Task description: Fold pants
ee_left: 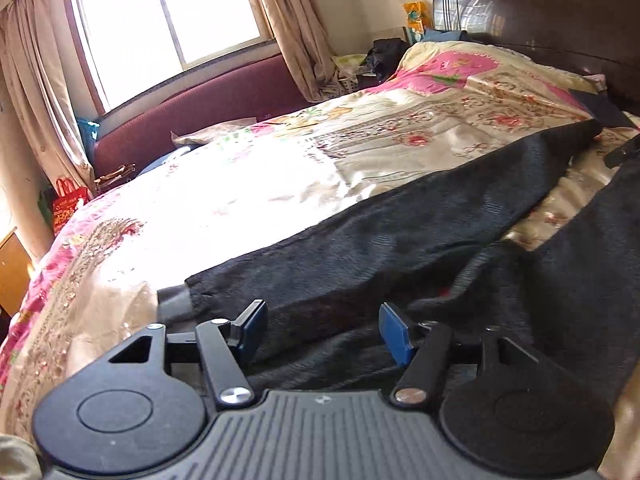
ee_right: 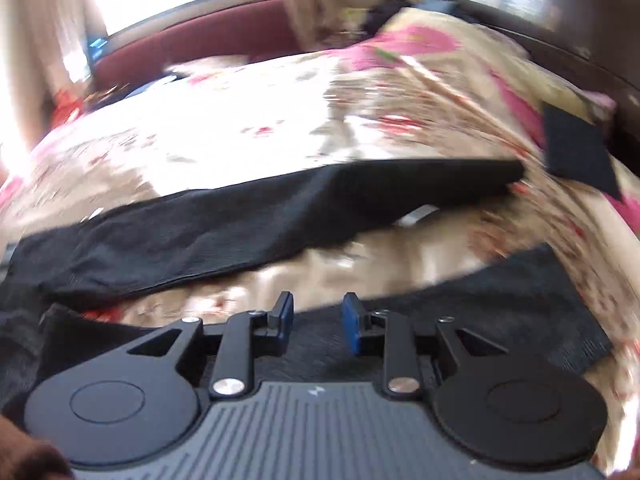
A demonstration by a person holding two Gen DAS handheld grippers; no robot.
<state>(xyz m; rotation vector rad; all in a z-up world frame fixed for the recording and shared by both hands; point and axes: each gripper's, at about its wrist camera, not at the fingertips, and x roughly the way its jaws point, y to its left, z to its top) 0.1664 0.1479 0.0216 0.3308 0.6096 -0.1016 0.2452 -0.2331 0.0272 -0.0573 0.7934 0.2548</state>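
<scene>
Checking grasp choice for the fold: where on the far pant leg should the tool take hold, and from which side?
Probably at the cuff end of the far pant leg. It lies flat and straight on the bedspread, and bare quilt around its end leaves room. Come low from the near side, one finger sliding under the hem, then carry it back toward the waist.

Pants (ee_left: 400, 216): matt, fuzzy black cloth. Bedspread (ee_left: 240, 200): glossy satin. Headboard (ee_left: 540, 8) beyond bedspread: dark polished wood.
</scene>
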